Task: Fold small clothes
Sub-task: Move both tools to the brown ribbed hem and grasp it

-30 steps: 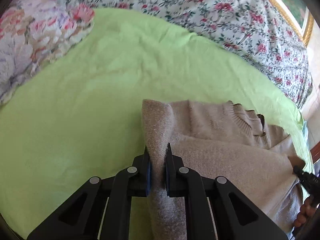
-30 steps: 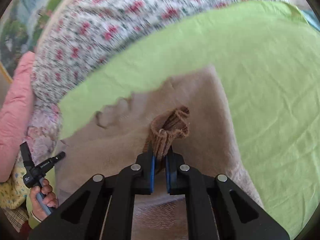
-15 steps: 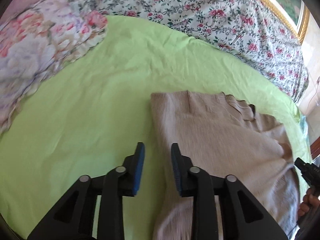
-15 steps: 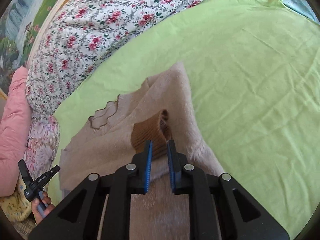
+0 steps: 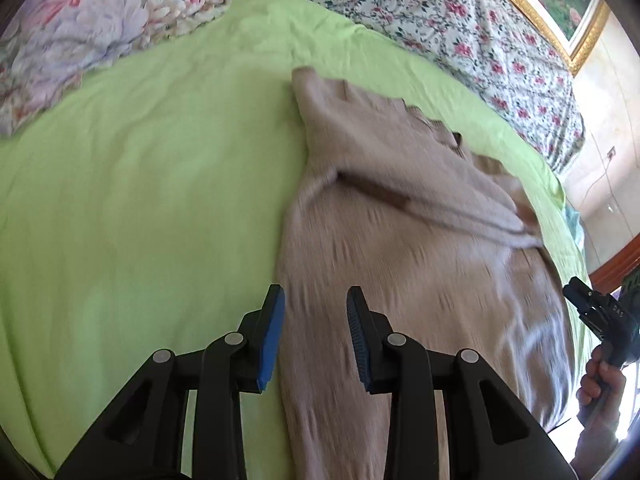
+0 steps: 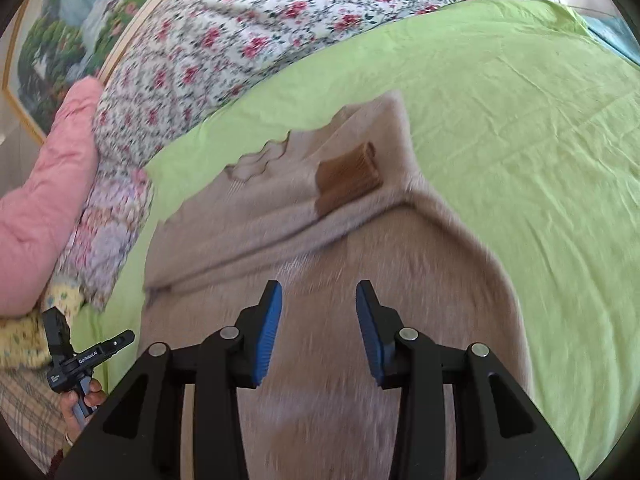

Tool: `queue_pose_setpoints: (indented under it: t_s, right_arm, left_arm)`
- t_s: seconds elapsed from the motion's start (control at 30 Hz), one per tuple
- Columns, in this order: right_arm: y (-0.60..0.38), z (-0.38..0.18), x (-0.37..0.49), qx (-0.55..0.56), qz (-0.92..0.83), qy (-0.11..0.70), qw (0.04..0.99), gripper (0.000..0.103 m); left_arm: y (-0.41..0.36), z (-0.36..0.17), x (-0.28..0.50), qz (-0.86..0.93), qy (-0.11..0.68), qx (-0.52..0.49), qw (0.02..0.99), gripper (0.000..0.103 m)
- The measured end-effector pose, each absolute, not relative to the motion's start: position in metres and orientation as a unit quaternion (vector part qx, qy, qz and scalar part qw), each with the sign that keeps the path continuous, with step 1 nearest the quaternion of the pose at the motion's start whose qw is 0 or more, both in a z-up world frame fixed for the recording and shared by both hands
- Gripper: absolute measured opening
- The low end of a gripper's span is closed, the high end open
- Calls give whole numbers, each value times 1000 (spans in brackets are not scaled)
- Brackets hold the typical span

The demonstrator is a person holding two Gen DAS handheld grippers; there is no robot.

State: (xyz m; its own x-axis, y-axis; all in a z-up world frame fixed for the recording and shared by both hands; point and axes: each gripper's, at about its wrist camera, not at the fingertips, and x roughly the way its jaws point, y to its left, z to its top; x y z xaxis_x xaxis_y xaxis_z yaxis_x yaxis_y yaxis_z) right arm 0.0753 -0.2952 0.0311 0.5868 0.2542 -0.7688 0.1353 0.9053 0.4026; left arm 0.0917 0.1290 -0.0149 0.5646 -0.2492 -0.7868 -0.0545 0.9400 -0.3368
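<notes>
— What's the room like from where you stand?

— A bed takes up most of it, covered by a lime-green sheet (image 5: 140, 184) with light creases. Behind that lies a floral quilt (image 5: 420, 12), and on the wall hangs a gilt-framed landscape painting (image 6: 68, 40). A pink pillow (image 6: 44, 184) and a pale flowered pillow (image 5: 80, 36) sit at the head end.

— Any baskets or boxes?

— I can't see one.

— And the garment?

— A beige knit sweater (image 5: 400, 264) lies flat on the sheet, both sleeves folded across its chest; one brown ribbed cuff (image 6: 348, 176) rests on top near the collar.

— The claws?

— The left claw (image 5: 316, 336) hangs with its fingers apart over the sweater's left edge, gripping nothing. The right claw (image 6: 318, 332) is likewise spread wide above the lower body of the sweater, empty.
</notes>
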Motion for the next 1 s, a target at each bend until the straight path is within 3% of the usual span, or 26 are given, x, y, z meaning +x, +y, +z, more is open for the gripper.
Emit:
queue_pose_setpoints:
  t_s: [0.3, 0.87, 1.0]
  right_arm:
    - [-289, 35, 21, 195, 62, 461, 864, 48]
    - [-333, 50, -62, 171, 122, 461, 862, 50]
    - [-349, 46, -78, 180, 119, 466, 858, 51]
  left_arm:
    - [116, -16, 19, -69, 472, -151, 866, 46]
    - [114, -50, -79, -131, 515, -196, 824, 48]
    - [104, -53, -85, -141, 511, -188, 827, 53]
